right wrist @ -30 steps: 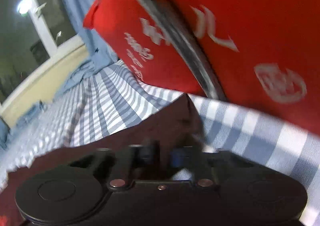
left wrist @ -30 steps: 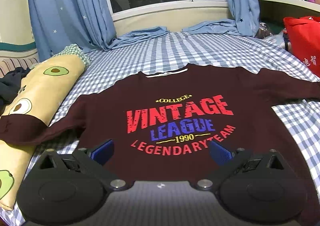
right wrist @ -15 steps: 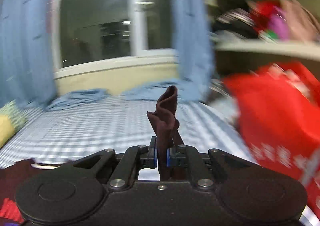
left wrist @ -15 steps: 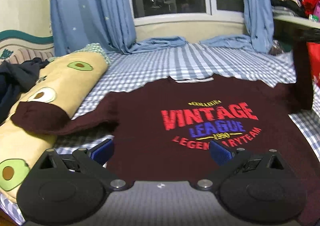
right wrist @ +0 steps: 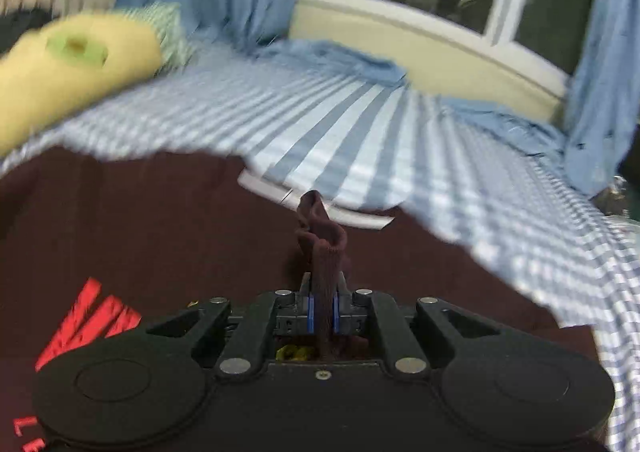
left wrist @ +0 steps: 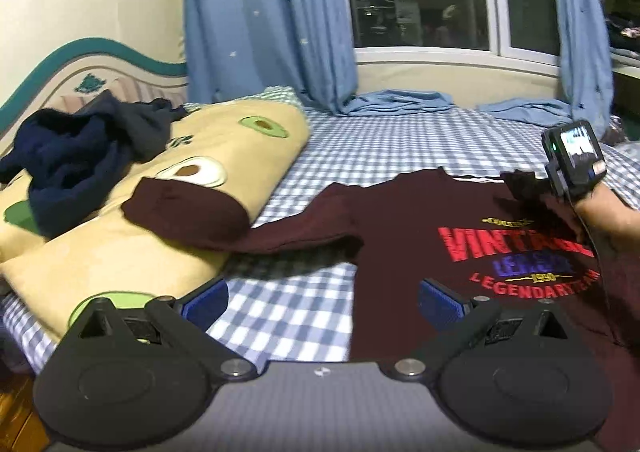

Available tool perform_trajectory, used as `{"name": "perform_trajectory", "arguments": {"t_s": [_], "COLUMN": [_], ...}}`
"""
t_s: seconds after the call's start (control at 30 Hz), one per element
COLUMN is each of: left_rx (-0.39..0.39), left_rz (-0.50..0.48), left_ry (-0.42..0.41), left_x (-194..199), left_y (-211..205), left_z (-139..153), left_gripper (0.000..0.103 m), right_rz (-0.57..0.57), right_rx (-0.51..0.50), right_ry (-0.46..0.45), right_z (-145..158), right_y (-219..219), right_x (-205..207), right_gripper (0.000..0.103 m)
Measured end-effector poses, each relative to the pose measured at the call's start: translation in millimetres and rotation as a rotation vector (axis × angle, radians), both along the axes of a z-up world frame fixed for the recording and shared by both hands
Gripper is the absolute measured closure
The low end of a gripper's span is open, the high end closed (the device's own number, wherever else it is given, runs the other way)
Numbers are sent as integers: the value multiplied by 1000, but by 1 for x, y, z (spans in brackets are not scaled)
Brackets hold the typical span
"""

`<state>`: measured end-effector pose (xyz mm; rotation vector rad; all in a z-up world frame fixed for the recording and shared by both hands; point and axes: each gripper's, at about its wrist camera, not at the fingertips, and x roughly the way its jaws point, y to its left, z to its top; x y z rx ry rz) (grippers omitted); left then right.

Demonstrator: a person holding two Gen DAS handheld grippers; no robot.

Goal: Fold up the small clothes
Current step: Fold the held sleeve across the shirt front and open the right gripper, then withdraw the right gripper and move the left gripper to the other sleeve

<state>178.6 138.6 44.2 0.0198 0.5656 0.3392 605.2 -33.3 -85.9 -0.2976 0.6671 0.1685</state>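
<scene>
A maroon sweatshirt [left wrist: 408,228] with a "VINTAGE LEAGUE" print lies face up on the checked bed. Its left sleeve cuff [left wrist: 184,207] rests on the avocado pillow. My left gripper [left wrist: 322,302] is open and empty, low over the bed beside the shirt's lower left hem. My right gripper [right wrist: 321,314] is shut on the right sleeve cuff [right wrist: 320,236] and holds it over the shirt's chest, near the white collar label [right wrist: 280,189]. In the left wrist view the right gripper [left wrist: 532,189] shows at the far right with the sleeve folded across the print.
A long yellow avocado pillow [left wrist: 120,244] lies on the left with a dark blue garment [left wrist: 68,155] heaped on it. Blue curtains [left wrist: 264,19] and a window stand behind the bed. Blue cloth [left wrist: 396,103] lies along the windowsill side.
My right gripper has carried the right sleeve cuff from the bed's right side, by the red bag, up and over onto the shirt's chest. My left gripper has swung left toward the pillow.
</scene>
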Motion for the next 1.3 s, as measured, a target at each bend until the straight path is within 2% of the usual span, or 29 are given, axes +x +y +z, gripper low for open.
{"name": "perform_trajectory", "arguments": {"t_s": [0.1, 0.27, 0.33, 0.43, 0.53, 0.6, 0.63, 0.7, 0.73, 0.77, 0.8, 0.9, 0.97, 1.03, 1.13, 1.17, 1.23, 1.3], "left_rx": [-26, -97, -100, -83, -79, -77, -76, -73, -70, -67, -64, -61, -63, -57, -58, -63, -67, -56], "left_rz": [20, 0, -16, -22, -21, -17, -16, -14, -15, -15, -16, -12, -18, -25, -31, -35, -39, -39], "left_ry": [-2, 18, 15, 17, 20, 25, 28, 32, 32, 31, 31, 35, 38, 40, 49, 52, 54, 48], "left_x": [-5, 3, 4, 5, 4, 4, 4, 6, 6, 5, 6, 8, 12, 15, 19, 21, 24, 24], "left_y": [10, 13, 11, 6, 3, 2, 2, 2, 2, 2, 1, 1, -1, -5, -13, -16, -24, -31], "left_z": [-3, -11, -11, -10, -9, -10, -10, -10, -10, -9, -9, -10, -10, -12, -14, -14, -13, -9], "left_gripper": [1, 1, 1, 1, 1, 1, 1, 1, 1, 1, 1, 1, 1, 1, 1, 1, 1, 1], "right_rz": [1, 32, 54, 67, 75, 69, 80, 112, 120, 143, 167, 201, 192, 134, -3, -44, -105, -132], "right_rx": [-17, 6, 12, 22, -29, -16, -23, -42, -35, -13, 9, 82, 120, 131, 131, 154, 233, 296], "right_ry": [13, -52, -73, -14, 62, 127, 112, 127, 128, 109, 89, 30, 6, 10, 42, 70, 130, 150], "right_z": [-9, 13, 19, 10, -22, -36, -39, -36, -29, -19, -8, 32, 48, 56, 50, 45, 30, 19], "right_y": [16, 33, 40, 54, 69, 71, 73, 80, 79, 74, 67, 15, -34, -96, -186, -213, -258, -282], "right_x": [-7, -13, -16, -8, -3, 1, -2, -7, -14, -23, -35, -80, -102, -120, -133, -134, -133, -130], "right_gripper": [95, 95, 95, 95, 95, 85, 78, 29, 27, 32, 32, 26, 26, 29, 43, 51, 53, 53]}}
